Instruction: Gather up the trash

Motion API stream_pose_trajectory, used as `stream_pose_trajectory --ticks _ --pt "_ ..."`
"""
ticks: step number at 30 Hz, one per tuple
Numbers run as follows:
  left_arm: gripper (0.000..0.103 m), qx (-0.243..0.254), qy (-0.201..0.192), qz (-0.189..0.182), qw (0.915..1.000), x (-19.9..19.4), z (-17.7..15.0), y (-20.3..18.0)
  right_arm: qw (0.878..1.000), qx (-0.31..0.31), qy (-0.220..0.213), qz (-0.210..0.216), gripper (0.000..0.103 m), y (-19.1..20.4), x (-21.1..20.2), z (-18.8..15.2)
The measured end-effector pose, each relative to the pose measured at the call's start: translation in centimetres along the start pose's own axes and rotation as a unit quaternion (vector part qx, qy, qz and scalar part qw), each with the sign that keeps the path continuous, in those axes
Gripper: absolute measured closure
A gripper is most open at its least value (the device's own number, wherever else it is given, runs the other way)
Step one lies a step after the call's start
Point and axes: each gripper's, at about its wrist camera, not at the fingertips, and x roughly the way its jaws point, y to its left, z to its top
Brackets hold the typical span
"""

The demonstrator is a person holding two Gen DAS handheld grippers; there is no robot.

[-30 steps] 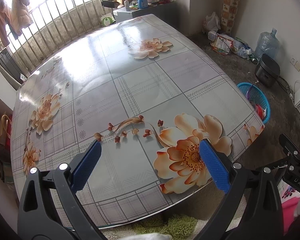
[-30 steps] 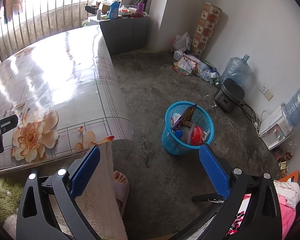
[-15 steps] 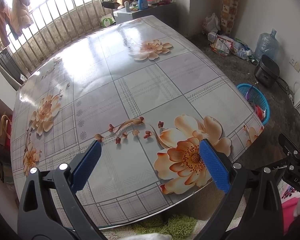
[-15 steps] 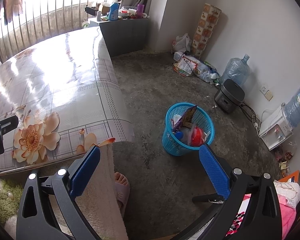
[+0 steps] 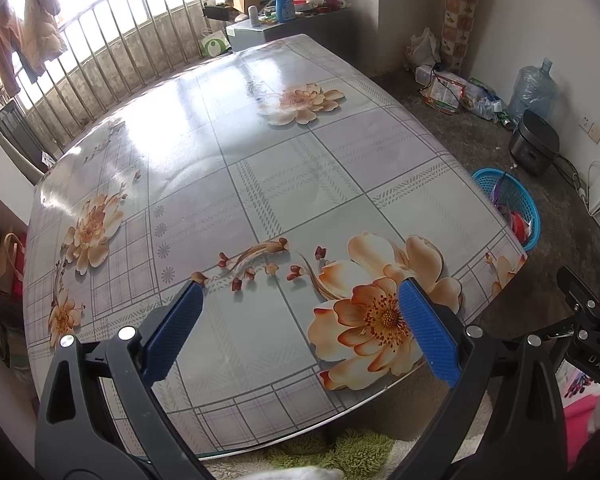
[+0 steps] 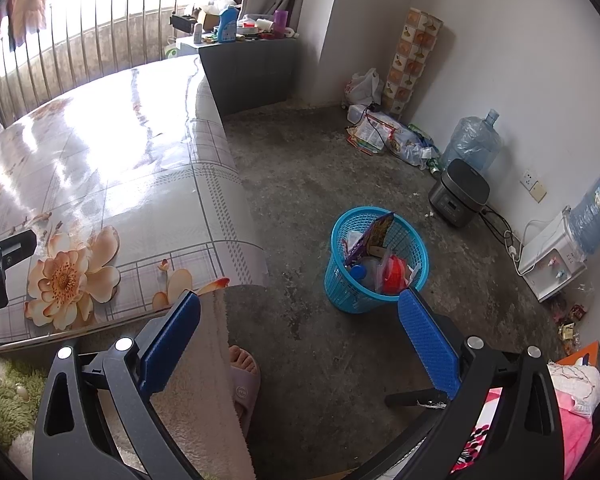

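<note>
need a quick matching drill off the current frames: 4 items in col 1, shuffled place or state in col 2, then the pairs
Column 1
1. blue basket
2. left tool
3. black cooker
4. blue detergent bottle

Column 2
A. on the grey cabinet by the window rail
B. on the floor beside the table, holding trash
C. open, empty, over the flowered tabletop
D. on the floor by the wall, next to the water jug

Pairs: 1-B, 2-C, 3-D, 4-A
</note>
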Motion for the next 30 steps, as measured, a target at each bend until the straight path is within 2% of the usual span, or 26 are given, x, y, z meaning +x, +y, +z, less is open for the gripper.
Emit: stream_pose_trajectory --ticks 30 --pt "0.009 -0.001 -0.001 0.000 1.0000 0.01 0.09 0.04 1.000 -0.001 0.000 0.001 0.007 -0.22 -0.07 0.05"
